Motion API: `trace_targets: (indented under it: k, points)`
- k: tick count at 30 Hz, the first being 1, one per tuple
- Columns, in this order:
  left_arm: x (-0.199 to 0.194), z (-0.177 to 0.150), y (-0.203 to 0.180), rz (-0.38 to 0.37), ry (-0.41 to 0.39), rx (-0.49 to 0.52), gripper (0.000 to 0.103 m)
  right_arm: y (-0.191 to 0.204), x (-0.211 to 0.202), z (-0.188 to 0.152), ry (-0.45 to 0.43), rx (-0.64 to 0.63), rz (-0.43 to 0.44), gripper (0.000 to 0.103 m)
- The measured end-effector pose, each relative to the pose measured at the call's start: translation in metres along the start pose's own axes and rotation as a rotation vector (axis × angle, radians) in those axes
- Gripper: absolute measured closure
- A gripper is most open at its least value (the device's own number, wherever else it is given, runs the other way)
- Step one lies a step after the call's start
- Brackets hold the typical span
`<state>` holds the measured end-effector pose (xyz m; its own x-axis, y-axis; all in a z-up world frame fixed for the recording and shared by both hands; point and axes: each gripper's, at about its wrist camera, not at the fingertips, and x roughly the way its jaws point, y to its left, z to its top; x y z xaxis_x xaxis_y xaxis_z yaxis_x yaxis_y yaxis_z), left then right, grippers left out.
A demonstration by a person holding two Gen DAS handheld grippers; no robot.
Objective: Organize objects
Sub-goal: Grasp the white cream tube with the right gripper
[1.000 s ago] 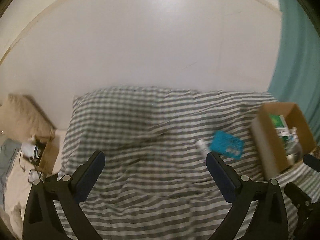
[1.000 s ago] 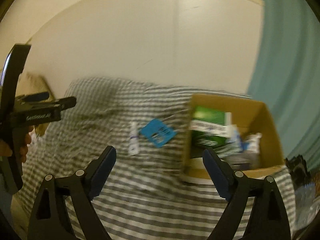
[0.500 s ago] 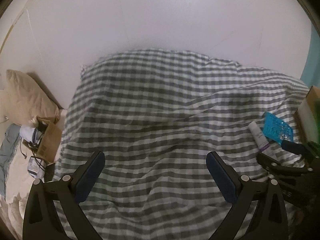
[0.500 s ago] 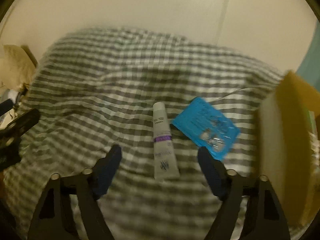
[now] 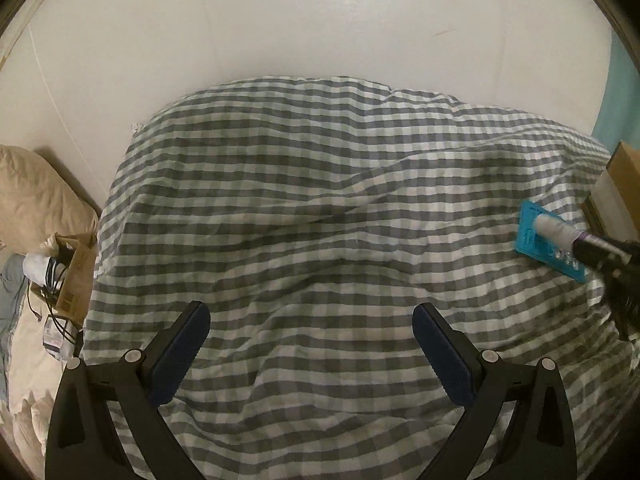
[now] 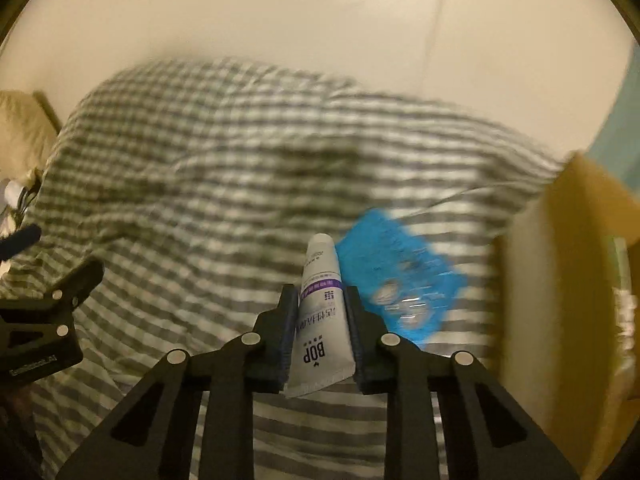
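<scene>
right gripper clamped on white BOP tube, cap end forward, over the checked bed cover; blue packet just beside, near cardboard box; left gripper wide open, holding nothing

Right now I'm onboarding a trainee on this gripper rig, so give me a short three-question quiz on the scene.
1. True or false: the right gripper is shut on the white tube.
2. What lies on the checked blanket just beside the tube? A) blue packet B) red mug C) book
3. Fill in: the left gripper is ____ and holds nothing.

Key: 1 true; 2 A; 3 open.
</scene>
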<state>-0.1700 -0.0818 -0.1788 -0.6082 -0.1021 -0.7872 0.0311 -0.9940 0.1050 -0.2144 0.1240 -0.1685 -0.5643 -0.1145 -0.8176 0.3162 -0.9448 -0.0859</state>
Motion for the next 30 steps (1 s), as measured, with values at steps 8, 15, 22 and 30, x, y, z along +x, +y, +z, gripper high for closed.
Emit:
trace_targets:
  k: [8,15,22,30]
  points:
    - [-0.002,-0.002,-0.010,-0.014,0.007,0.027,0.000,-0.028,0.005,0.006,0.014,0.067,-0.112,0.082]
    - [0.002,-0.004,-0.007,-0.031,0.023,0.008,0.000,-0.031,0.061,0.010,0.121,0.037,-0.124,0.085]
    - [0.003,-0.003,-0.008,-0.034,0.024,0.006,0.000,-0.024,0.064,0.006,0.138,0.020,0.009,0.086]
    - [0.002,-0.004,-0.009,-0.029,0.016,0.013,0.000,0.022,0.029,0.004,0.078,-0.076,0.170,0.087]
